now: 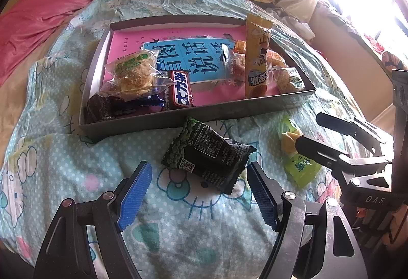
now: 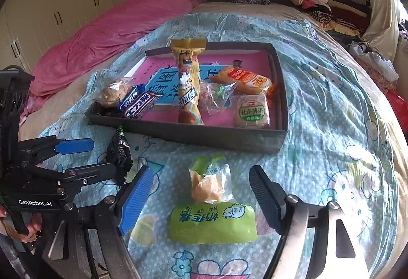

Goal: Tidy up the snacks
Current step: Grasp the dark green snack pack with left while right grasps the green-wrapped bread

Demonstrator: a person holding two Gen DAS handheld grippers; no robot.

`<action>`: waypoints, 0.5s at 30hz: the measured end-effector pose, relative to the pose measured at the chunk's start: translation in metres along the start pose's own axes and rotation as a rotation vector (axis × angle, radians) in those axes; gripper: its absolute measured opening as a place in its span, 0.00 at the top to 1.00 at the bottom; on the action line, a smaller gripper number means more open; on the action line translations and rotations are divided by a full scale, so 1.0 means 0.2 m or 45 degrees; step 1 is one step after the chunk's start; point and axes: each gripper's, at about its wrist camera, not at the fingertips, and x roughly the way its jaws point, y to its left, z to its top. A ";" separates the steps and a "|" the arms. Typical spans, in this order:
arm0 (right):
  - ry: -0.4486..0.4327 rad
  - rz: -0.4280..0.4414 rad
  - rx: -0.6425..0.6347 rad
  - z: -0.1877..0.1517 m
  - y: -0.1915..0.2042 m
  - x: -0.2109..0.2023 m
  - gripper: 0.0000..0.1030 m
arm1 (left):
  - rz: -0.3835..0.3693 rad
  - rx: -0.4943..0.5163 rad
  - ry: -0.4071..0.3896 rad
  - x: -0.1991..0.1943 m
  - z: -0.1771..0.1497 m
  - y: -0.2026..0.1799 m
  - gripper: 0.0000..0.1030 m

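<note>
Black-and-green foil snack packet (image 1: 207, 151) lies on the sheet between your left gripper (image 1: 200, 192) fingers, wide apart, untouched; only your right view shows the lime-green bread wrapper (image 2: 213, 224) between your right gripper's (image 2: 201, 198) spread, empty fingers.

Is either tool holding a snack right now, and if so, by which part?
Nothing is held. The left tool stands open around the dark green packet; the right tool stands open around the light green packet.

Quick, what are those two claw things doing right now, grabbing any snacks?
Left gripper: open, empty, poised around the dark green snack packet.
Right gripper: open, empty, poised around the light green snack packet.
</note>
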 end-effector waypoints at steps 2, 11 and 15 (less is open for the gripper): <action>0.035 -0.002 -0.009 -0.01 0.00 0.03 0.25 | 0.005 0.008 0.003 0.01 0.00 0.00 0.24; 0.151 -0.058 -0.057 -0.05 0.02 0.15 0.25 | 0.004 -0.006 0.031 0.09 0.02 0.02 0.24; 0.165 -0.089 -0.108 -0.06 0.04 0.19 0.29 | 0.011 0.002 0.033 0.11 0.02 0.01 0.24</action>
